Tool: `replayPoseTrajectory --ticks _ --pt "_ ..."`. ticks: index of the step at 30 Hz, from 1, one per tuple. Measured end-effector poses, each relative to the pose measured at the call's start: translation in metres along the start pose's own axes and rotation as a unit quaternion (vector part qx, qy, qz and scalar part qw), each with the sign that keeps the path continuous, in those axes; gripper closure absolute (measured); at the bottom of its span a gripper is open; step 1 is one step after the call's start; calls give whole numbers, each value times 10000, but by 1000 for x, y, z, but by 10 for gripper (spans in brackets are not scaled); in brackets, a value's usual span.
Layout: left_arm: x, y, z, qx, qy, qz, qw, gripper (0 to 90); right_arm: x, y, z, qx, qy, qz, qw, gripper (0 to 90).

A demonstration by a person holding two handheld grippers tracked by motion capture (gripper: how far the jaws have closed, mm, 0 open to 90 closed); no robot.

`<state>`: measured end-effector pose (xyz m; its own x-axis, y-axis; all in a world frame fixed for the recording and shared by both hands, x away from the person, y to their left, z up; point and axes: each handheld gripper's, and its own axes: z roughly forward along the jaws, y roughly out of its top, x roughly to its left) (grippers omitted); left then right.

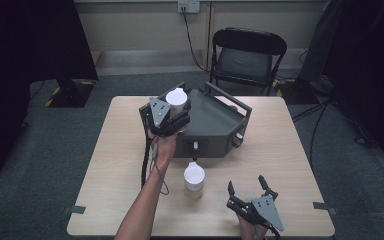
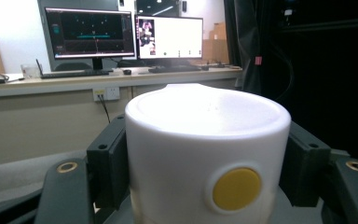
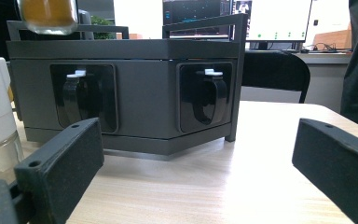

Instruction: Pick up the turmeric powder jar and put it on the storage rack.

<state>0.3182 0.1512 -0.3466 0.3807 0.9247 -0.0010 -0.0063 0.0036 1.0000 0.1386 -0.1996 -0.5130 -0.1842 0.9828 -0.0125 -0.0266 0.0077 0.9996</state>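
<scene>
I pinched the white-capped jar (image 1: 176,101) in my left hand-held gripper (image 1: 167,116) above the grey rack (image 1: 215,125) to set it in; my right hand-held gripper (image 1: 249,191) lay spread on the tabletop (image 1: 280,150).

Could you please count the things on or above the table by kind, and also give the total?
White-capped jars: 2, one held up in the left tool, one standing on the table
Dark grey boxes with handles: 1
Tools: 2, the left one and the right tool, which is open and empty
Total: 5
</scene>
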Motion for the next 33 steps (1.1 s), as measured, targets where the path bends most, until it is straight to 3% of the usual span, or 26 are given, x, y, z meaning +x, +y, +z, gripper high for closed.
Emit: replayPoseTrajectory --ticks 13,33 --pt "-1 -14 13 231 81 -13 9997 308 0 0 0 1 -1 -1 10000 8" --pt "1 -13 12 290 120 -208 9993 304 0 0 0 -1 -8 -1 10000 8"
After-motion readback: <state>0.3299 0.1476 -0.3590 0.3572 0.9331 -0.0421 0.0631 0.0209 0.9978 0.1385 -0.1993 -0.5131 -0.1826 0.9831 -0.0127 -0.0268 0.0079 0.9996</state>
